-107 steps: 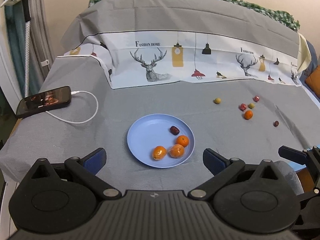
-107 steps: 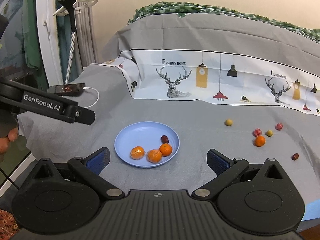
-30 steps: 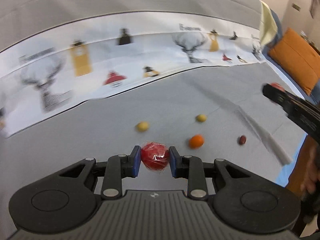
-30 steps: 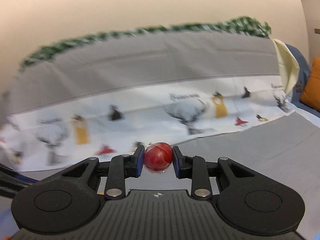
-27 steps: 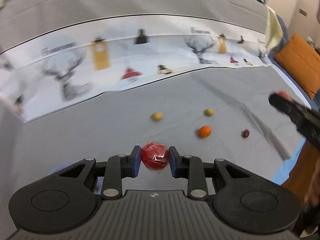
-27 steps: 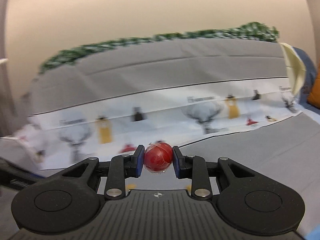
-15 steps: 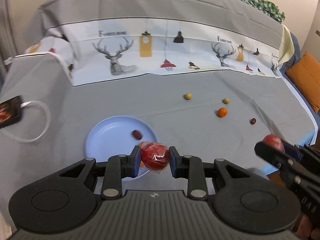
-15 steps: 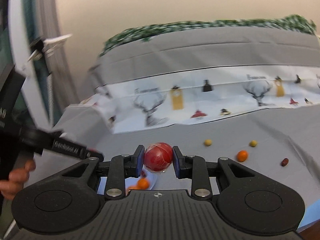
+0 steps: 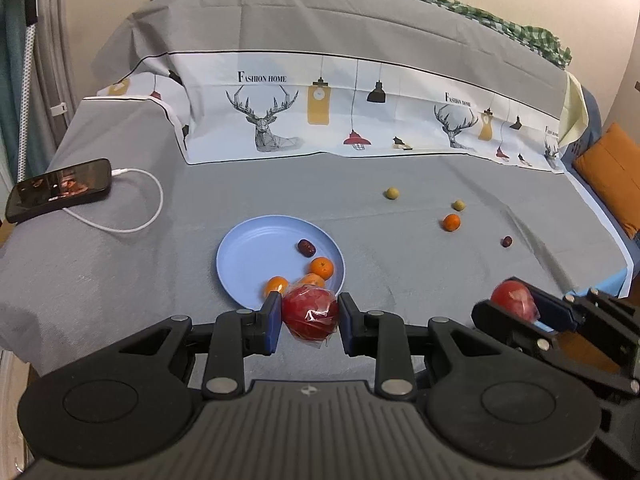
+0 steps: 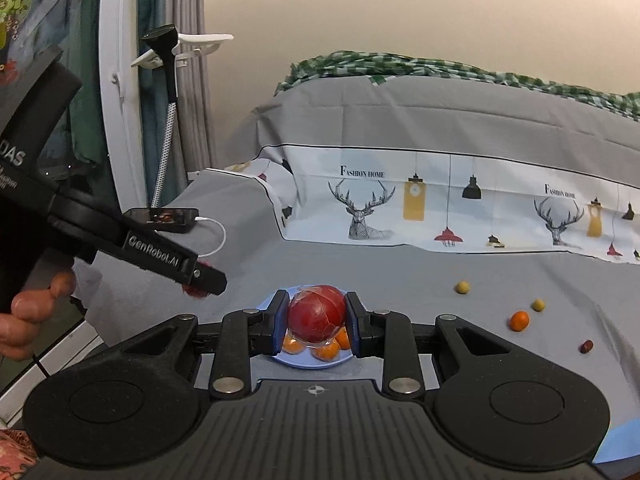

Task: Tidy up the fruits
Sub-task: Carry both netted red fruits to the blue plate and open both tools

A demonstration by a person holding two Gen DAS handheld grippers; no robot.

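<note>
My left gripper (image 9: 308, 318) is shut on a red wrapped fruit (image 9: 310, 311), held just above the near rim of the blue plate (image 9: 248, 256). On the plate lie three small oranges (image 9: 322, 267) and a dark date (image 9: 306, 247). My right gripper (image 10: 317, 322) is shut on a second red wrapped fruit (image 10: 316, 312), in front of the blue plate (image 10: 308, 360); it also shows at the right of the left wrist view, as the right gripper (image 9: 516, 306). Loose on the grey cloth lie two yellow-green fruits (image 9: 392, 193), an orange (image 9: 451, 222) and a date (image 9: 507, 241).
A phone (image 9: 56, 190) on a white charging cable (image 9: 136, 204) lies at the left of the cloth. A deer-print sheet (image 9: 360, 120) covers the raised back. An orange cushion (image 9: 612, 184) sits far right. A hand (image 10: 28, 320) holds the left gripper's handle.
Both grippers, each still holding its red fruit, swung left from the loose fruits to the blue plate, which now sits right ahead of them.
</note>
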